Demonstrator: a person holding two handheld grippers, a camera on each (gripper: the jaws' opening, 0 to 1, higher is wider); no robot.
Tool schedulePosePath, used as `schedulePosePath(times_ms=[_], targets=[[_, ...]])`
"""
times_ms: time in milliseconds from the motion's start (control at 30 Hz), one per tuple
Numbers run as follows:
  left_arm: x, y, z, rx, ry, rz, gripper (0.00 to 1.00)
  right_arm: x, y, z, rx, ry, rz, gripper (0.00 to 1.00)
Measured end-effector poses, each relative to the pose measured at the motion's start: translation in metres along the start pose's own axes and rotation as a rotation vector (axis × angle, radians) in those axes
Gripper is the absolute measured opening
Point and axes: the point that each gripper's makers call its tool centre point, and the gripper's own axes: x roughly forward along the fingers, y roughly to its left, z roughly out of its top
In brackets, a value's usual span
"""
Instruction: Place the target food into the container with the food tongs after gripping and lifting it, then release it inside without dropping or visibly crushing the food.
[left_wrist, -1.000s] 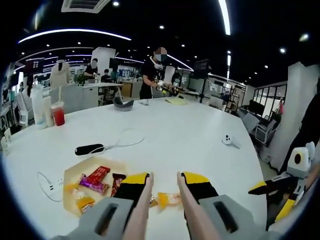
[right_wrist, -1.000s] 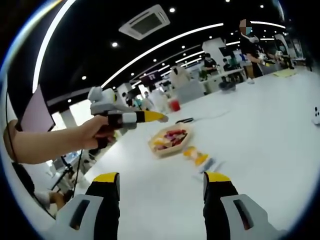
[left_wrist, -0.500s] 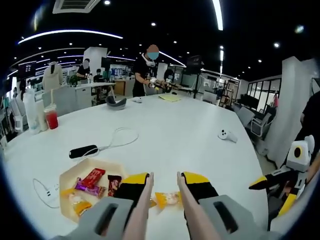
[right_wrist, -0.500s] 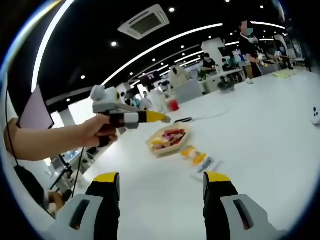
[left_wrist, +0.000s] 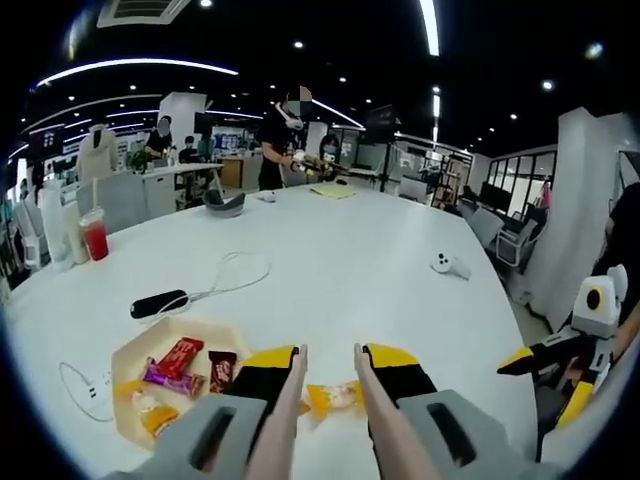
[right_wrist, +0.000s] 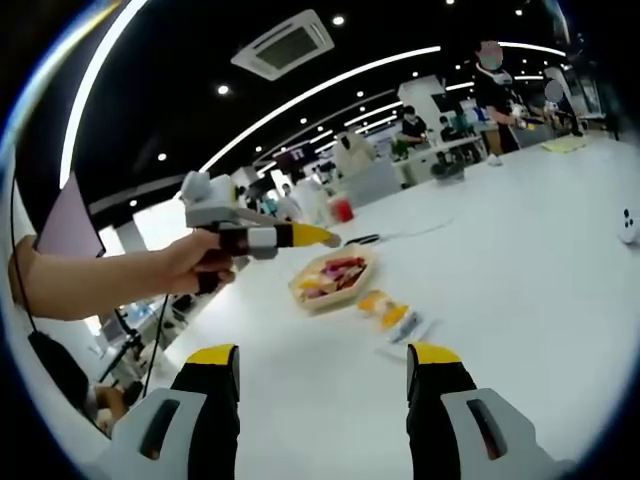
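An orange snack packet (left_wrist: 335, 398) lies on the white table just beyond my left gripper (left_wrist: 328, 352). Two pale bars, seemingly the food tongs' arms (left_wrist: 285, 410), run along the inside of its jaws, which are closed on them with a narrow gap. Left of the packet sits a pale hexagonal paper tray (left_wrist: 128, 352) holding several wrapped snacks. From the right gripper view, a hand holds the left gripper (right_wrist: 318, 236) above the table, left of the tray (right_wrist: 300, 290) and packet (right_wrist: 385, 305). My right gripper (right_wrist: 322, 352) is open and empty; it also appears at the far right (left_wrist: 545, 385).
A black handle with a white cable (left_wrist: 160, 303) lies beyond the tray, and a white charger (left_wrist: 85, 385) to its left. A white controller (left_wrist: 445, 265) rests toward the table's right edge. A red drink cup (left_wrist: 93, 235) and bottles stand far left. People work at the back.
The left gripper has shifted a little to the right above the table. The packet and tray lie where they were. Both grippers' jaws keep the same spread.
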Motion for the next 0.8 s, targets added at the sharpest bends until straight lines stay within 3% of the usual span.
schedulePosePath(times_ms=[567, 800], targets=[[0.009, -0.001, 0.003, 0.049, 0.027, -0.032, 0.24, 0.0, -0.001, 0.002, -0.011, -0.002, 0.002, 0.68], [0.017, -0.006, -0.005, 0.044, 0.051, -0.055, 0.25, 0.0, -0.002, -0.001, -0.005, 0.002, 0.002, 0.68]])
